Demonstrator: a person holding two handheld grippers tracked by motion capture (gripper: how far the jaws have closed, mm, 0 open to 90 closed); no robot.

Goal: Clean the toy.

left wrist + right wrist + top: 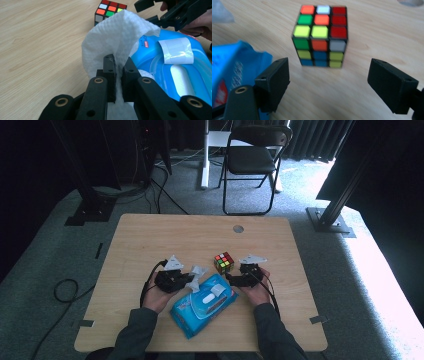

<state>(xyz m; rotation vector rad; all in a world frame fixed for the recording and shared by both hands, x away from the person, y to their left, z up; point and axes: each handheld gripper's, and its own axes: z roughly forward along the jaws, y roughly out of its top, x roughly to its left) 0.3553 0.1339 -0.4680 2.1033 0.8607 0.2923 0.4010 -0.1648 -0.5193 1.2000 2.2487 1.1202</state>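
A blue pack of wet wipes (202, 306) lies on the wooden table (150, 235) between my two hands, its lid flap (177, 51) folded back. My left gripper (119, 66) is shut on a white wipe (117, 32) that stands up from the pack's left end; in the high view this gripper (191, 279) sits left of the pack with the wipe (199, 271) at its tips. My right gripper (329, 75) is open, with nothing between its jaws. It points at a colour cube (320, 35) a little ahead on the table. The cube (224, 262) stands just behind the pack.
A round hole (238, 228) is cut in the table near its far edge. A black folding chair (252, 155) stands on the carpet beyond the table. Bare wood stretches across the table's far half and left side.
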